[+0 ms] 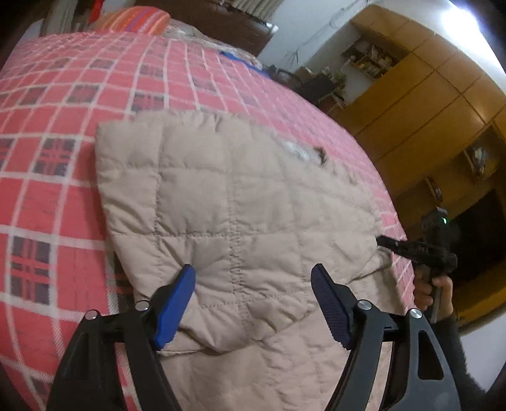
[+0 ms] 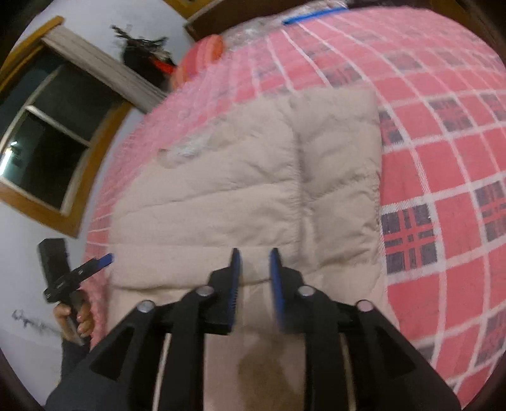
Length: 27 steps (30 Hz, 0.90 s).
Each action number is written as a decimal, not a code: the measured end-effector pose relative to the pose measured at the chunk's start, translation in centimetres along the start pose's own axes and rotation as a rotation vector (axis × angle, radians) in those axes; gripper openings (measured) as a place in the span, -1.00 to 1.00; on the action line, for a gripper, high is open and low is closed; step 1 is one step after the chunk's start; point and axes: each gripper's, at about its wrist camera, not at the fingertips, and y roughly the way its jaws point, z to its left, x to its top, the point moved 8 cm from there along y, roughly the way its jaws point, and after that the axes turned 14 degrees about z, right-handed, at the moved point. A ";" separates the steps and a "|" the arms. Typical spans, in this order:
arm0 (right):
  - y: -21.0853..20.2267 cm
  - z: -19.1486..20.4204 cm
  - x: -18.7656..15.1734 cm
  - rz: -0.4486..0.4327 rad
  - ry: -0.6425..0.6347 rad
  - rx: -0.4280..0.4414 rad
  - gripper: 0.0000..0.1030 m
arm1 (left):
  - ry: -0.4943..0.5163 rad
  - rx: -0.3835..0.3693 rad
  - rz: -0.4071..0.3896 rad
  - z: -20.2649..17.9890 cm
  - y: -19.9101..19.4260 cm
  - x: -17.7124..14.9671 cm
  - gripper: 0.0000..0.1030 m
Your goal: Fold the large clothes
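Observation:
A beige quilted jacket [image 1: 227, 196] lies folded into a thick rectangle on a red plaid bedspread [image 1: 47, 189]. My left gripper [image 1: 253, 275] hovers over the jacket's near edge, its blue pads [image 1: 177, 303] wide apart and holding nothing. In the right wrist view the jacket [image 2: 253, 177] fills the middle, and my right gripper [image 2: 255, 253] stands over its near fold with only a narrow gap between its fingers and no cloth in that gap. The right gripper [image 1: 387, 242] also shows by the jacket's right edge, held by a hand [image 1: 433, 291].
The bedspread [image 2: 442, 158] stretches out around the jacket. An orange striped pillow [image 1: 136, 19] and a clear plastic bag [image 2: 316, 14] lie at the bed's far end. Wooden wardrobes [image 1: 427, 104] stand right of the bed, a dark window [image 2: 47, 142] on the other side.

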 end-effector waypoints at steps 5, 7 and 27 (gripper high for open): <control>-5.7 0.2 -6.3 0.001 -0.038 0.028 -0.05 | 0.062 0.018 0.005 -1.9 -4.8 -5.1 0.59; -6.9 -1.2 -9.2 0.030 -0.029 0.017 -0.05 | 0.053 0.029 0.031 -1.2 -5.6 -8.1 0.60; -6.0 -4.8 -30.0 0.328 -0.024 0.135 0.10 | -0.135 -0.116 0.266 0.8 -4.6 -28.7 0.59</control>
